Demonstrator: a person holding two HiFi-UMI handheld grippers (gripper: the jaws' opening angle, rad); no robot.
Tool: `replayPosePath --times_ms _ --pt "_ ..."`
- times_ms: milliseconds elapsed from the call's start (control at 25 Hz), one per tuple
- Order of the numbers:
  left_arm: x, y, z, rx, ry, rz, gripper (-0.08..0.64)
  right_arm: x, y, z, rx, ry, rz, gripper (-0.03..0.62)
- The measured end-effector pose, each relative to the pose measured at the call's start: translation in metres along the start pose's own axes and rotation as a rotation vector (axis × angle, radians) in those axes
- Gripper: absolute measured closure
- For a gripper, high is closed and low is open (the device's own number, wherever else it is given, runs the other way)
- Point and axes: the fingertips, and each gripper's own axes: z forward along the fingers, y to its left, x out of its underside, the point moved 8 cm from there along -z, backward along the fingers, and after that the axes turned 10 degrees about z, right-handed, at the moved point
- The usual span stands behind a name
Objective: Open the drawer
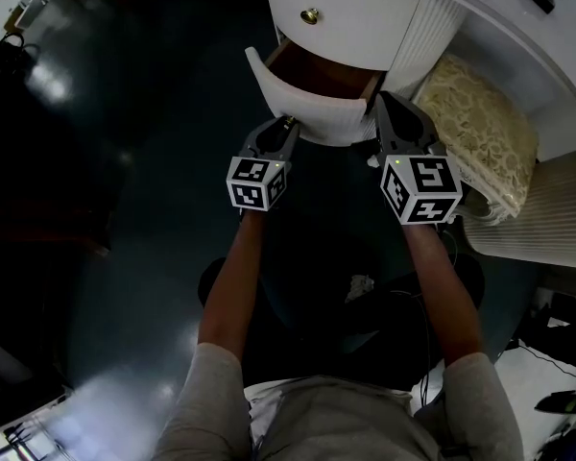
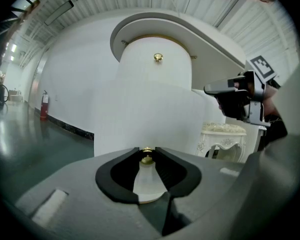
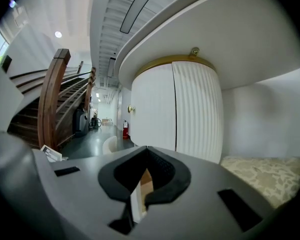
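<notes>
A white round-fronted cabinet (image 1: 365,8) has a lower drawer (image 1: 317,115) standing partly out, its brown wooden inside (image 1: 326,73) showing. My left gripper (image 1: 286,121) is at the left part of the drawer's front. In the left gripper view its jaws are shut on the drawer's small brass knob (image 2: 147,159). My right gripper (image 1: 382,106) is at the drawer's right corner. There the end of the white front panel (image 3: 136,196) and the wooden side (image 3: 146,180) sit between its closed jaws.
The drawer above is closed and has its own brass knob (image 1: 310,15). A cream patterned side table (image 1: 485,137) stands close to the right of the cabinet. The floor (image 1: 125,161) is dark and glossy. A wooden staircase (image 3: 50,104) rises off to the left.
</notes>
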Motion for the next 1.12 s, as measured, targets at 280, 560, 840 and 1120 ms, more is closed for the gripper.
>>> replayPosePath --times_ms 280,560,840,1120 --pt "0.005 0.001 -0.008 0.011 -0.008 0.004 0.457 0.000 -0.001 -0.013 -0.009 0.002 0.008 0.577" --pt "0.006 0.000 -0.016 0.001 0.000 0.003 0.457 0.009 0.002 -0.011 -0.013 0.051 0.013 0.577" --pt "0.008 -0.004 -0.029 -0.014 0.006 -0.015 0.457 0.008 0.001 -0.014 -0.022 0.051 0.024 0.577" --pt "0.010 -0.004 -0.037 -0.008 0.007 -0.016 0.457 0.007 0.009 -0.008 -0.029 0.057 -0.036 0.577"
